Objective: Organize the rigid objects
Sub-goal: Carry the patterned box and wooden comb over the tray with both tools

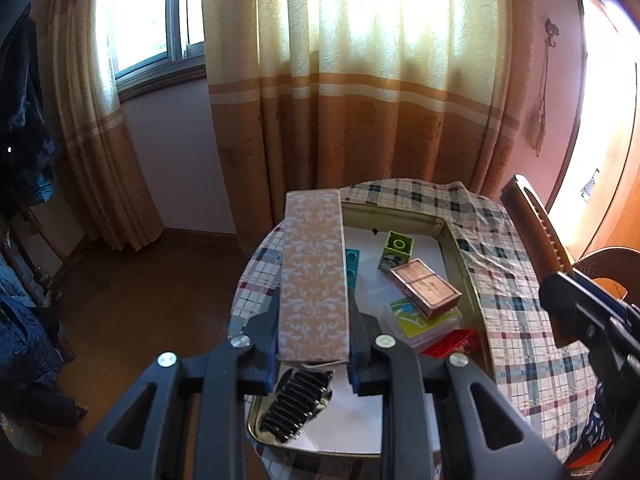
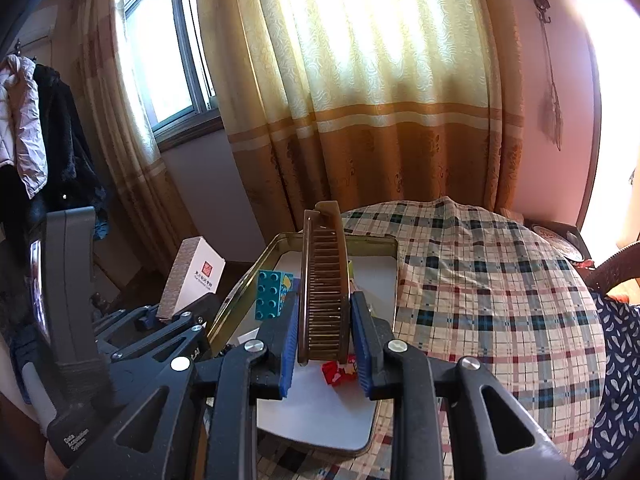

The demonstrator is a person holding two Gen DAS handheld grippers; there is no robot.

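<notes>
My left gripper [image 1: 313, 322] is shut on a long patterned orange box [image 1: 313, 276], held above the left side of a metal tray [image 1: 448, 227]. The same box [image 2: 192, 276] and left gripper [image 2: 168, 320] show at the left in the right wrist view. My right gripper [image 2: 325, 330] is shut on a brown comb [image 2: 323, 284], held above the tray [image 2: 372, 240]. The comb [image 1: 536, 232] shows at the right in the left wrist view. In the tray lie a copper-coloured box [image 1: 424, 287], a green block [image 1: 396, 251], a teal brick [image 2: 271, 294], a black hair clip [image 1: 298, 406] and a red packet [image 1: 452, 342].
The tray sits on a round table with a plaid cloth [image 2: 480, 292]. Curtains [image 1: 360, 100] and a window [image 2: 160, 52] stand behind it. Clothes [image 2: 36, 128] hang at the left. A dark wooden floor [image 1: 152, 300] lies left of the table.
</notes>
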